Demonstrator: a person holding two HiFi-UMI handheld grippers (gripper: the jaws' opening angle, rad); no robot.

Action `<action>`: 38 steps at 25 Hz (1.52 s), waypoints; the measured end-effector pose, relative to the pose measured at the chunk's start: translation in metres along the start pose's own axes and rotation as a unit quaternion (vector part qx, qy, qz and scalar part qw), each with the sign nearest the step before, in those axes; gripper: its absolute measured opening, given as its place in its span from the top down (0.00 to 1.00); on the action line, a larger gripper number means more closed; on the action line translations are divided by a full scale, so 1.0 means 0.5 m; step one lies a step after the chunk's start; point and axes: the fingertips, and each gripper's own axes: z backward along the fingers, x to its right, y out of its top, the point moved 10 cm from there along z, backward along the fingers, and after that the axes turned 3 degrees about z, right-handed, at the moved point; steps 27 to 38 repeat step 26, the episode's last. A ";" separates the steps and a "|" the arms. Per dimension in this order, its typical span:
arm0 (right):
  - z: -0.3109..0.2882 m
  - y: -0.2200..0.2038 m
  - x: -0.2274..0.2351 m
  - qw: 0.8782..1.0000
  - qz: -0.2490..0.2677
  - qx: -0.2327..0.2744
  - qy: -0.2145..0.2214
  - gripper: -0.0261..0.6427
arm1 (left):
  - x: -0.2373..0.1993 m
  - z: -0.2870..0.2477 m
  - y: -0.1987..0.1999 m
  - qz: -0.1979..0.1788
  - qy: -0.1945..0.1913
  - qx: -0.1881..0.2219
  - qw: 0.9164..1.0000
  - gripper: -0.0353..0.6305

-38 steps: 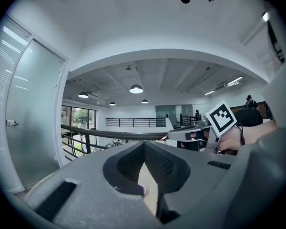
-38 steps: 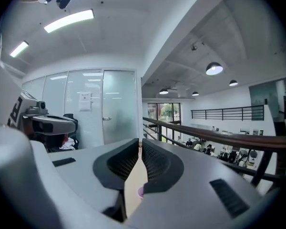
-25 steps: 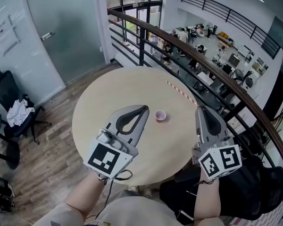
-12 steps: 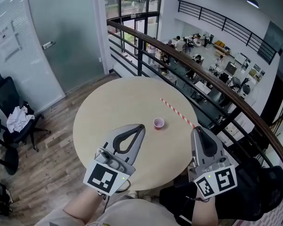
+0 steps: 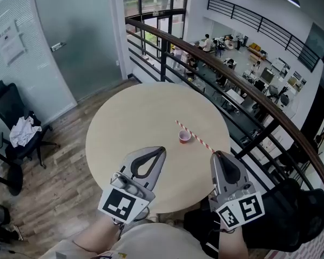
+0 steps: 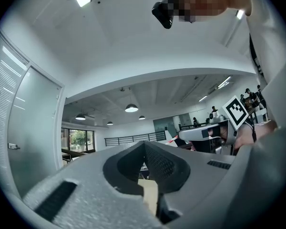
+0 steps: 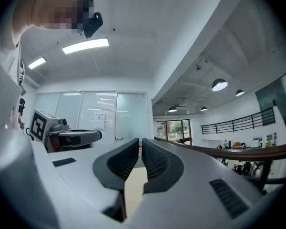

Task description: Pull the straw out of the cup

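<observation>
A small pink cup (image 5: pixel 184 137) stands upright near the middle of the round beige table (image 5: pixel 129 117). A red-and-white striped straw (image 5: pixel 202 142) is outside the cup. It runs level from my right gripper (image 5: pixel 217 153) up-left past the cup's right rim; I cannot tell whether it touches the cup. The right gripper (image 7: pixel 140 141) is shut on the straw's near end. The left gripper view shows a bit of the straw (image 6: pixel 171 138) sticking out of the right gripper (image 6: pixel 205 132). My left gripper (image 5: pixel 162 149) (image 6: pixel 144 143) is shut with nothing in it, left of the cup and nearer to me.
A dark curved railing (image 5: pixel 243 85) runs close behind and to the right of the table, with an open office hall below it. A black office chair (image 5: pixel 11 112) with cloth on it stands on the wooden floor at the left. A glass wall (image 5: pixel 70 42) is behind.
Both grippers have drawn back towards me and sunk a little. The straw has come along with the right gripper, from the table's far right to beside the cup.
</observation>
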 end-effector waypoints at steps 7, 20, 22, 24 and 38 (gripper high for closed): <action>-0.003 -0.006 -0.003 1.000 0.013 -0.004 0.005 0.91 | -0.001 -0.002 0.001 0.003 0.001 0.002 1.000 0.93; -0.009 0.001 -0.002 1.000 0.026 -0.012 0.009 0.91 | -0.004 -0.013 0.003 0.011 -0.003 0.001 1.000 0.93; -0.012 0.001 -0.005 0.999 0.031 -0.012 0.010 0.91 | -0.006 -0.012 0.004 0.013 -0.002 0.002 1.000 0.93; -0.019 -0.002 -0.011 0.999 0.032 -0.010 0.015 0.91 | -0.011 -0.010 0.001 0.013 -0.001 0.002 1.000 0.93; -0.026 -0.007 -0.018 0.999 0.032 -0.008 0.019 0.91 | -0.017 -0.006 -0.005 0.013 0.001 0.000 1.000 0.93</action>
